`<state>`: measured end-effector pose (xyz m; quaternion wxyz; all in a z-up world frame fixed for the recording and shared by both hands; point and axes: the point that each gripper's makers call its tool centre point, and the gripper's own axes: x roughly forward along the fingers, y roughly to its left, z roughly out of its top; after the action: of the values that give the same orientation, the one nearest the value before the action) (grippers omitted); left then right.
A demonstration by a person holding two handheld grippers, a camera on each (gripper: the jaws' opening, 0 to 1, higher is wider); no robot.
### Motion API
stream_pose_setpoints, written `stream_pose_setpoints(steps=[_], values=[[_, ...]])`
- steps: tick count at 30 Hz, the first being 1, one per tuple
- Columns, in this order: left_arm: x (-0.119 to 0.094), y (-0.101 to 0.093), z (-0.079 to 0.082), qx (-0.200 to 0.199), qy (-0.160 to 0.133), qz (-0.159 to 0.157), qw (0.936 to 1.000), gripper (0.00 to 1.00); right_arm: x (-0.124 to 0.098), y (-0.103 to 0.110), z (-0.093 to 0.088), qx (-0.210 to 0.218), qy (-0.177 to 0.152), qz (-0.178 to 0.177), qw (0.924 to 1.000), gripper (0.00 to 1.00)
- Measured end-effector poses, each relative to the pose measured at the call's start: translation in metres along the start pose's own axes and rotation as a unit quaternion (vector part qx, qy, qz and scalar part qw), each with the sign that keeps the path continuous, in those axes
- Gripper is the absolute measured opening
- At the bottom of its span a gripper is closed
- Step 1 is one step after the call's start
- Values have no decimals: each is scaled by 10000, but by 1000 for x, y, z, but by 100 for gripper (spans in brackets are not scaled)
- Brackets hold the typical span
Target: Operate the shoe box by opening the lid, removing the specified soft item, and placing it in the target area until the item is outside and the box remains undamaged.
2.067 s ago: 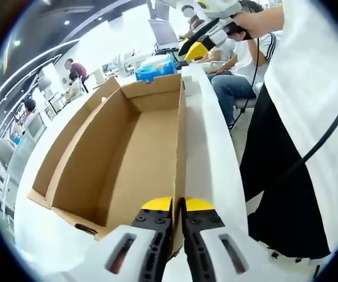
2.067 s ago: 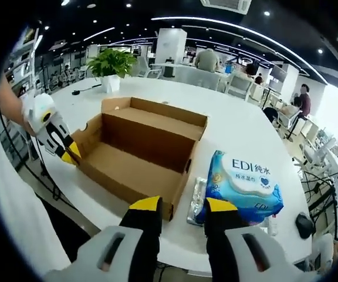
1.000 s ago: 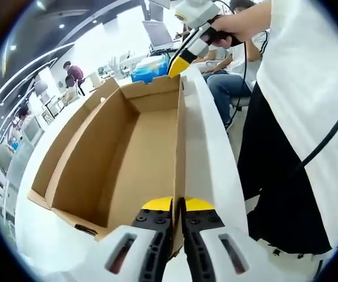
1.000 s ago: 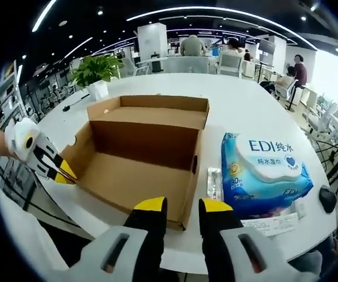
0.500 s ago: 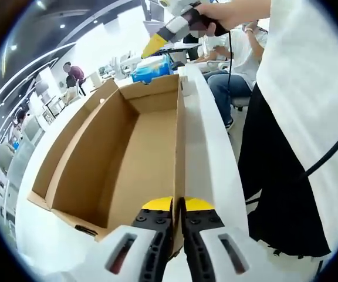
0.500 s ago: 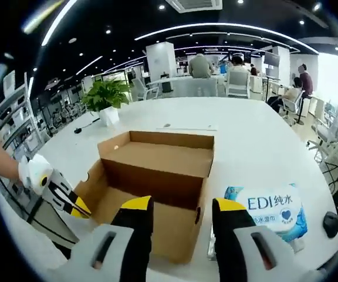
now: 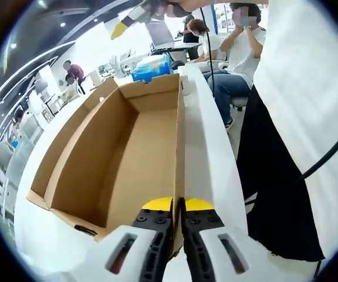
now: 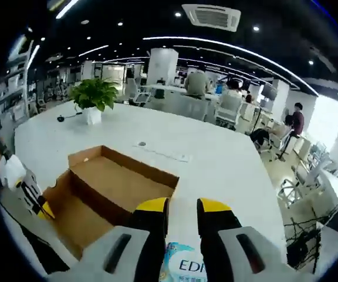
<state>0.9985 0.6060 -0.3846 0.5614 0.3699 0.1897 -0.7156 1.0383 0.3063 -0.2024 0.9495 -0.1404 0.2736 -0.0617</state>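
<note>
- The wet wipes pack lies on the white surface just beside the shoe box, outside it; in the right gripper view it is cut off at the bottom between the jaws, and only the letters "EDI" can be read on its blue-and-white face
- In the left gripper view the same pack shows as a blue shape past the far end of the box; its print is too small to read there
- The box stands open, its brown cardboard inside bare, lid flap folded out along one long side
- The left gripper has its yellow-tipped jaws clenched on the near wall of the box, the cardboard edge running up between them
- The right gripper is held above the pack with its jaws released, a narrow gap between the tips and nothing in it
- A potted plant stands on the far part of the surface
- A person in a white top and black trousers stands alongside the surface, partly cut off
</note>
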Motion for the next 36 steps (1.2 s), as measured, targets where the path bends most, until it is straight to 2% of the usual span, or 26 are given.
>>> stream_pose_setpoints(steps=[1, 2, 5, 8, 9, 10, 14, 15, 16, 18, 20, 23, 25, 27, 28, 29, 30, 31, 33, 34, 36], values=[[0, 0, 0, -15, 0, -19, 10000, 4, -1, -6, 10, -301, -128, -190, 9993, 18], [0, 0, 0, -20, -1, -28, 10000, 3, 0, -5, 16, -382, -212, -158, 9989, 18], [0, 0, 0, -14, 3, -20, 10000, 4, 6, -3, 16, -73, -110, -3, 9999, 22], [0, 0, -1, -44, 20, 3, 10000, 4, 13, -3, 19, 184, -106, 157, 9997, 21], [0, 0, -1, -50, 25, 12, 10000, 4, 17, 1, 19, 324, 11, 350, 9989, 22], [0, 0, 0, -56, 30, 17, 10000, 4, 18, 0, 18, 485, 116, 377, 9980, 22], [0, 0, 0, -50, 29, 12, 10000, 4, 16, -9, 32, 408, 93, 549, 9976, 22], [1, 0, -1, -50, 36, 8, 10000, 4, 20, -7, 28, 482, 306, 795, 9952, 22], [1, 0, -1, -47, 40, 4, 10000, 4, 23, -12, 30, 546, 323, 814, 9947, 22], [0, 0, 0, -54, 41, -10, 10000, 4, 26, -22, 33, 363, 318, 801, 9956, 19], [0, 0, 0, -71, 41, -23, 10000, 4, 28, -27, 44, 153, 177, 717, 9972, 19], [0, -1, 1, -70, 47, -31, 10000, 3, 42, -37, 40, 176, 298, 636, 9974, 24], [0, 0, 0, -75, 40, -17, 10000, 4, 52, -31, 32, 438, 460, 916, 9938, 30], [0, 0, 0, -65, 36, -2, 10000, 4, 59, -36, 8, 614, 1073, 771, 9893, 25], [0, 0, 0, -65, 33, -1, 10000, 4, 63, -28, 3, 557, 1120, 1052, 9865, 21], [0, 0, 0, -68, 33, -2, 10000, 4, 68, -26, -2, 383, 1053, 999, 9887, 22], [0, 0, 0, -69, 35, -2, 10000, 4, 70, -29, -8, 259, 1183, 873, 9888, 27], [0, 0, 0, -66, 35, -1, 10000, 4, 71, -23, -13, 106, 1241, 926, 9879, 28], [0, 0, 0, -68, 32, 13, 10000, 4, 73, -20, -8, 182, 1071, 939, 9896, 25], [0, 0, 0, -66, 31, 17, 10000, 4, 74, -20, -7, 167, 1050, 937, 9899, 27], [0, 0, -1, -58, 27, 34, 10000, 4, 78, -18, -1, 473, 1014, 1019, 9885, 31]])
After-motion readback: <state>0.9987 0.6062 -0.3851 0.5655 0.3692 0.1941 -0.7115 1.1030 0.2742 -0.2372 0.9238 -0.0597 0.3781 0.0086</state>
